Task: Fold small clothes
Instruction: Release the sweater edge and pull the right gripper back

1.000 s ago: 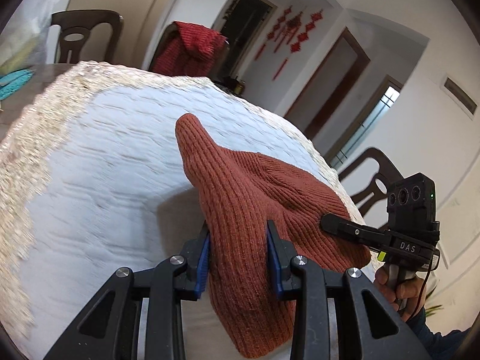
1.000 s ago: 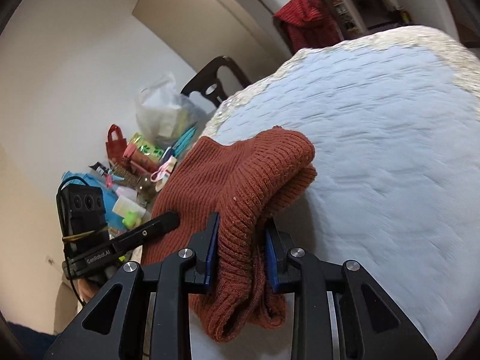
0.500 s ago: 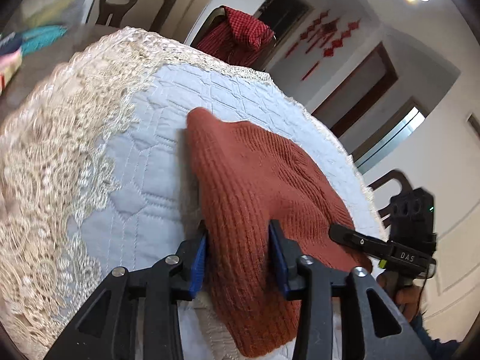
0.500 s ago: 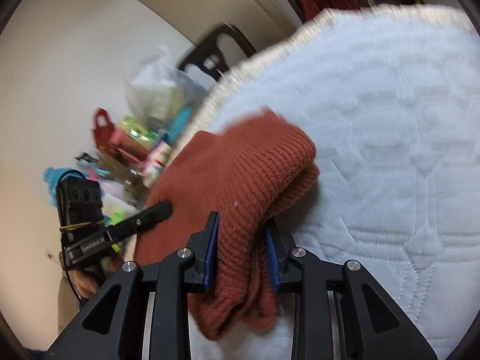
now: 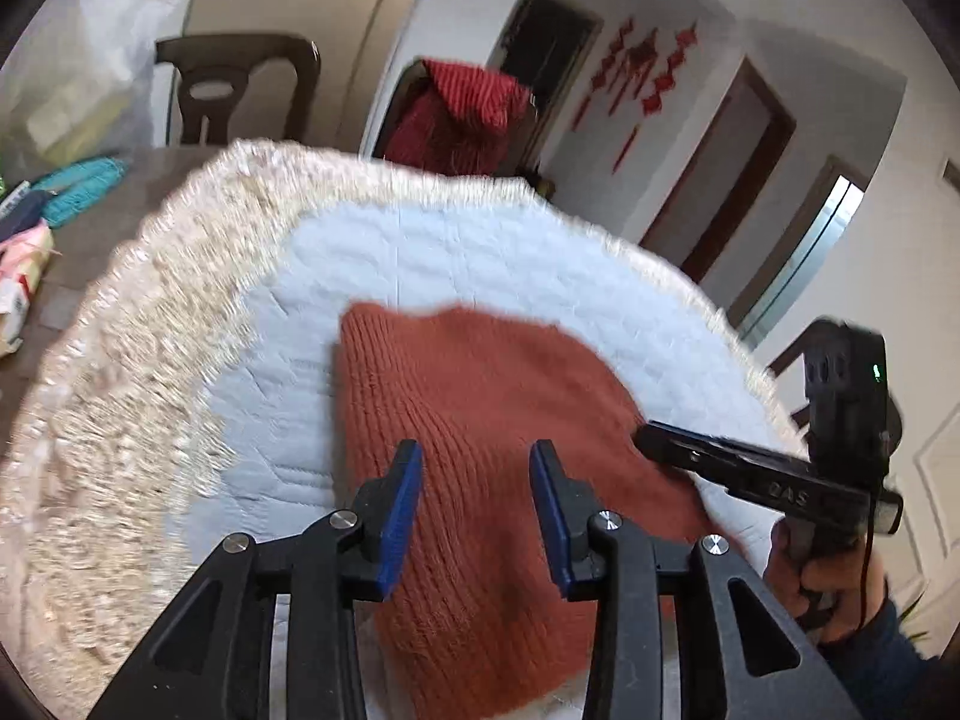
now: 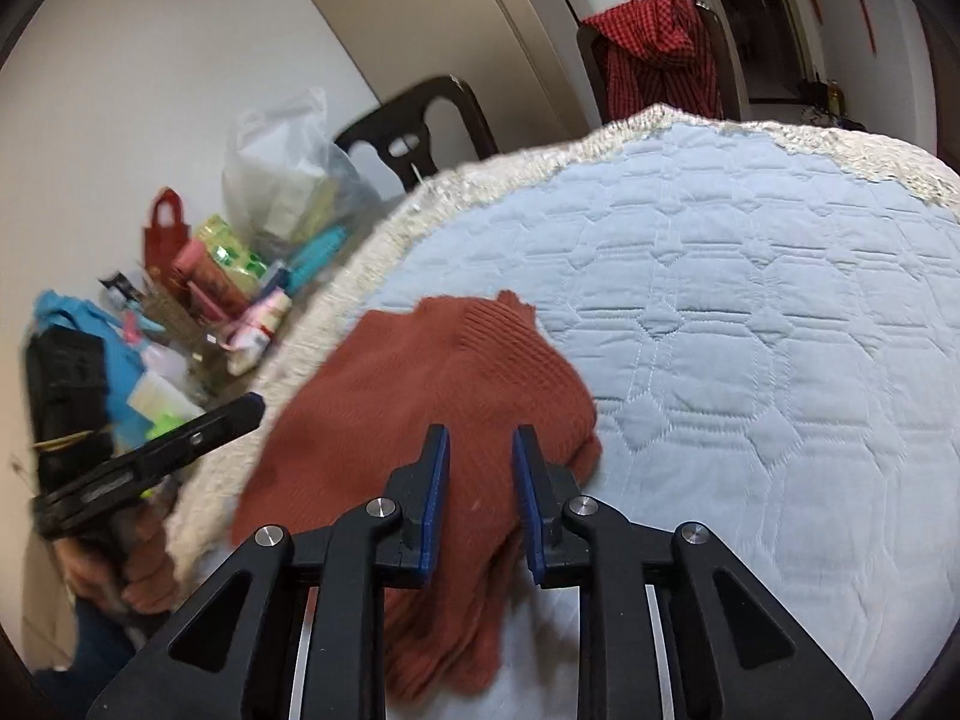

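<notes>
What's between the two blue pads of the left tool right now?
In the left wrist view, the rust knit garment lies on the quilted cover, showing in the open gap of the left tool; pads apart from the knit.

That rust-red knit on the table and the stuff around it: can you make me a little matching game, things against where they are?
Things:
1. rust knit garment
2. red checked cloth
3. plastic bag
4. left gripper

Places:
a. draped over a chair back
b. among the clutter beside the table
c. lying on the blue quilted cover
d. over the garment, blue pads apart

Pairs: 1-c, 2-a, 3-b, 4-d
</notes>
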Demonstrator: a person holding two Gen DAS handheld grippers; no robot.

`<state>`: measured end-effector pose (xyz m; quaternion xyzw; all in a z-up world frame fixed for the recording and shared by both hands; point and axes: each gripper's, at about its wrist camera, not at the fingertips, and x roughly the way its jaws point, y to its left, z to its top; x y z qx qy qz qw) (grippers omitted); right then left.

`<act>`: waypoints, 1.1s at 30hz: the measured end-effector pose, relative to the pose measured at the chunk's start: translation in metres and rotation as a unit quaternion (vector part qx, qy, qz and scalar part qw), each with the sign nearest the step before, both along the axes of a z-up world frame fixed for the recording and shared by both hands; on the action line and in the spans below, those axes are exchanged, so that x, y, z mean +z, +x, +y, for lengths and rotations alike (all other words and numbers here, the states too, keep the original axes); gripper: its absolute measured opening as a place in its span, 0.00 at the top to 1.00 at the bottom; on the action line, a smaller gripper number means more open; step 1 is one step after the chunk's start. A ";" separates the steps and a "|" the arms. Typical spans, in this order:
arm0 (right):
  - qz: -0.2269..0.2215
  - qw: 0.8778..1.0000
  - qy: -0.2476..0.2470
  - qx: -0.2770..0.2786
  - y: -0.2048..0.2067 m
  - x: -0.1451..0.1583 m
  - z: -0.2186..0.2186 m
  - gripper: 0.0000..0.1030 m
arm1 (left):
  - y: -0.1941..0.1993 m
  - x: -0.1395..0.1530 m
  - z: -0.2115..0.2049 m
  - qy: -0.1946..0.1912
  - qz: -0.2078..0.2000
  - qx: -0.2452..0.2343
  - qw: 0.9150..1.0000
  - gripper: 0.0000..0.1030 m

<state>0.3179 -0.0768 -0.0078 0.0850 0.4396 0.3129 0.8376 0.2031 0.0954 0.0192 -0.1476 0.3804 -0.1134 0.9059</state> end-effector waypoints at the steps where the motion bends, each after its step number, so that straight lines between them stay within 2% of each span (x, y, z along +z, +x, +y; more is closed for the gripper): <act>1: 0.009 1.000 0.002 0.002 0.003 -0.005 -0.002 0.79 | 0.001 -0.004 -0.001 0.010 0.001 0.001 1.000 0.62; 3: 0.008 1.000 0.009 0.001 0.001 -0.003 -0.007 0.79 | -0.006 -0.002 -0.003 0.023 -0.006 0.002 1.000 0.62; 8: -0.030 0.999 -0.020 0.016 -0.038 0.024 -0.010 0.79 | -0.047 0.016 -0.007 0.041 -0.031 0.003 0.999 0.62; 12: -0.052 0.997 -0.055 0.031 -0.073 0.025 -0.005 0.79 | -0.073 0.007 -0.017 0.062 -0.028 0.003 0.998 0.62; 15: -0.052 0.993 -0.095 0.039 -0.084 0.006 0.004 0.79 | -0.071 -0.009 -0.021 0.080 -0.009 0.014 0.997 0.62; 17: -0.050 0.993 -0.098 0.035 -0.084 0.000 0.006 0.79 | -0.072 -0.011 -0.021 0.087 -0.011 0.019 0.996 0.62; 28: -0.068 0.991 -0.112 0.023 -0.091 0.003 0.008 0.79 | -0.075 -0.012 -0.022 0.087 -0.012 0.023 0.996 0.61; 33: -0.070 0.990 -0.120 0.017 -0.095 0.007 0.009 0.79 | -0.080 -0.008 -0.024 0.091 -0.010 0.029 0.995 0.57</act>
